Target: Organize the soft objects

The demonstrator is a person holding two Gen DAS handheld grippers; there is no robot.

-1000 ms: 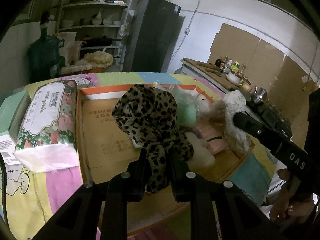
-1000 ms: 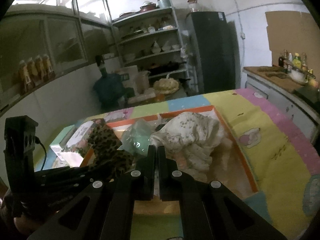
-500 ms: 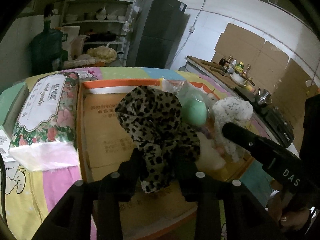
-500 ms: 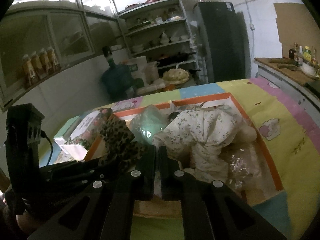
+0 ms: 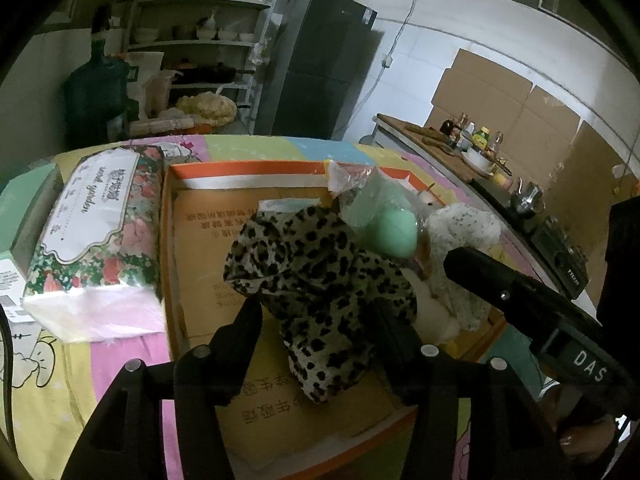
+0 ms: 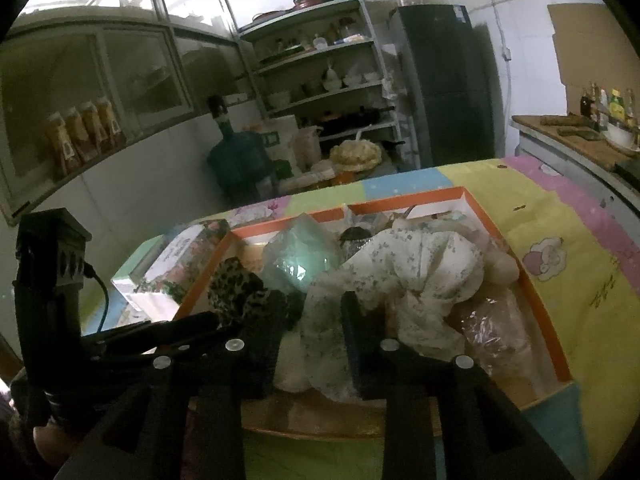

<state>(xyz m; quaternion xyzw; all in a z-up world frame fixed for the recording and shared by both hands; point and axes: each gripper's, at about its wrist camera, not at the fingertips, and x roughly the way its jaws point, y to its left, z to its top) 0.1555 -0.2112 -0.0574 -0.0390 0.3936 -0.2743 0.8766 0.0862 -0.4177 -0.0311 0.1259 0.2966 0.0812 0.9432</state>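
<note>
Both grippers angled down over box, fingers opening, prob. around cloths.

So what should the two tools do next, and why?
Probably lift both away. The left tool is opening around the leopard cloth, the right tool around the flowery cloth, and both cloths already lie in the orange box.

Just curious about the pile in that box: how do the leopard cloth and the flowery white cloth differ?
The leopard cloth is tan with bold black spots; the white cloth has tiny faint flowers. The leopard cloth lies toward the box's tissue-pack side, between the left claw's fingers; the white one lies on the other side, between the right claw's. Both are crumpled, and both claws are opening.
</note>
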